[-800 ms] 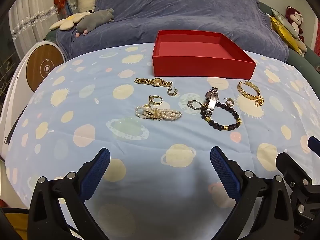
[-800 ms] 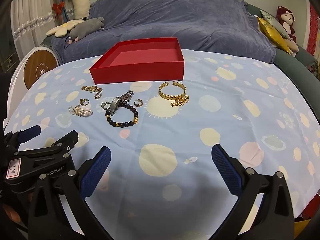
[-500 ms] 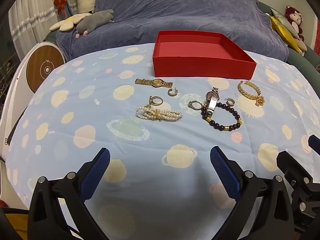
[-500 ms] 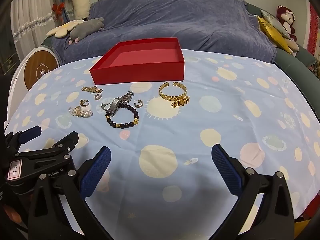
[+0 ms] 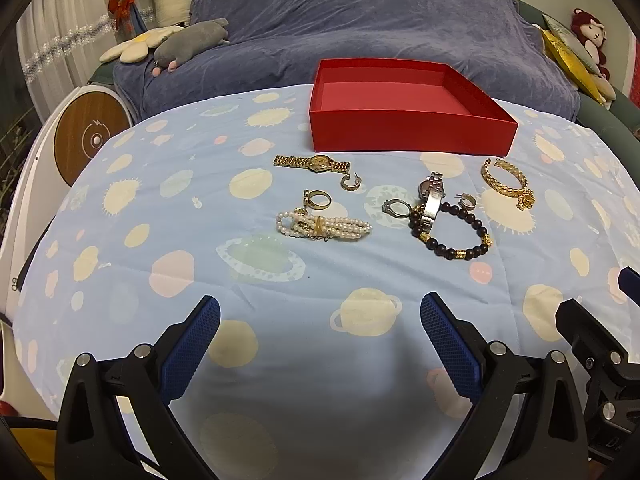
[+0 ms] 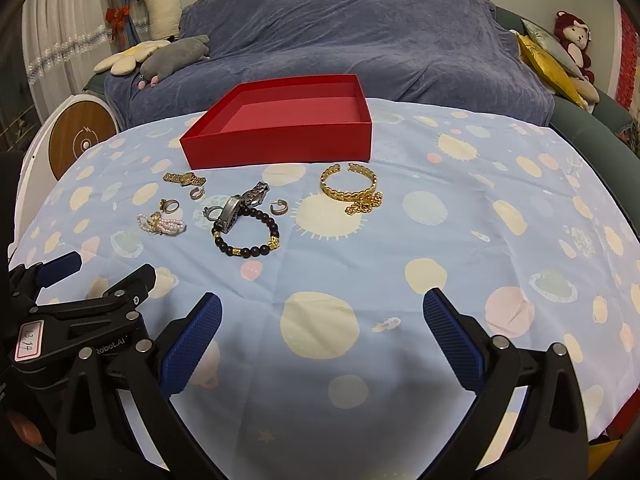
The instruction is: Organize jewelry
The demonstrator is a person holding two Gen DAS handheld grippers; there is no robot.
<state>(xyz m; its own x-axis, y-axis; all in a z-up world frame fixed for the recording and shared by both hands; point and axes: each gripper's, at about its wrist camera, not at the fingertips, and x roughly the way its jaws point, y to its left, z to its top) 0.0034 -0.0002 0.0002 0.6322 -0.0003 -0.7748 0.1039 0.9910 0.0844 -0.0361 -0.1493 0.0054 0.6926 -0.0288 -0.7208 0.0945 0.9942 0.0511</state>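
An empty red box (image 5: 408,128) (image 6: 280,144) stands at the far side of the blue patterned cloth. In front of it lie a gold watch (image 5: 312,163), a pearl bracelet (image 5: 324,227), a gold ring (image 5: 319,200), a silver ring (image 5: 396,208), a silver watch (image 5: 431,200), a dark bead bracelet (image 5: 452,236) (image 6: 246,236), two hoop earrings, and a gold bangle (image 5: 506,184) (image 6: 349,188). My left gripper (image 5: 320,320) hovers open near the front edge, well short of the jewelry. My right gripper (image 6: 322,316) is open too, beside the left one, with nothing between its fingers.
A sofa under a purple-blue cover (image 5: 360,20) runs behind the table, with plush toys (image 5: 188,40) at its left end and cushions (image 6: 548,60) at its right. A round white and wooden device (image 5: 86,136) stands at the left. The cloth drops off at the table's edges.
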